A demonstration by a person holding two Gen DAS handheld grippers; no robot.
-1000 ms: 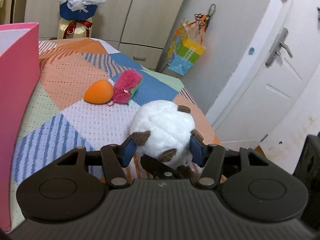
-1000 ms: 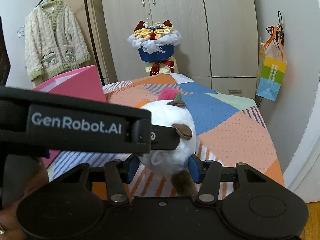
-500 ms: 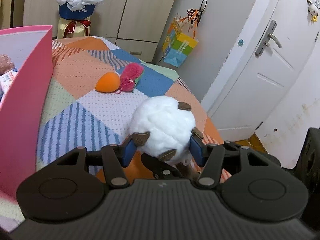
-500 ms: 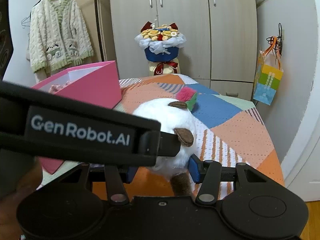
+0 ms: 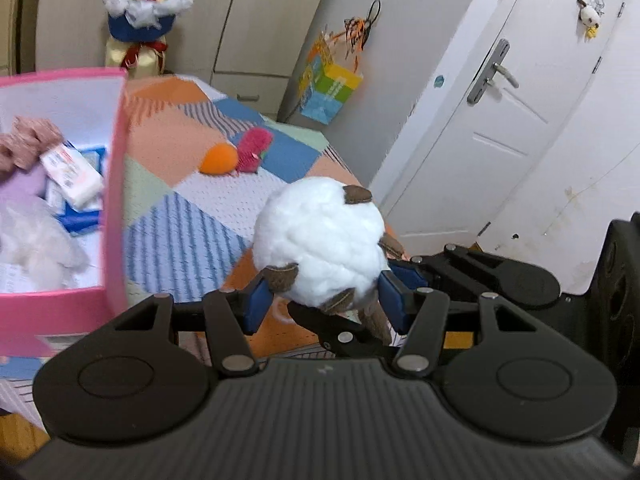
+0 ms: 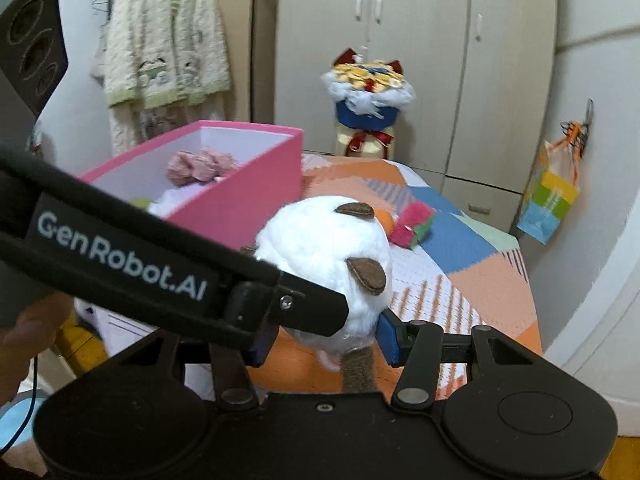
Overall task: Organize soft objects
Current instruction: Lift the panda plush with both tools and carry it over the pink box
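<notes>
Sharing the bulky white plush toy, both grippers, left and right, clamped their fingers on it near the pink box.

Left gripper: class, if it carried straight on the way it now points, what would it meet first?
The left gripper already clamps the white plush toy. Beyond that, probably the patchwork bedspread short of the orange ball; depth is uncertain.

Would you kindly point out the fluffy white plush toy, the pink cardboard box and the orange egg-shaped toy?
fluffy white plush toy (image 5: 320, 240), left wrist view, body centre
pink cardboard box (image 6: 248, 216), right wrist view, outer side wall
orange egg-shaped toy (image 5: 218, 159), left wrist view, middle
</notes>
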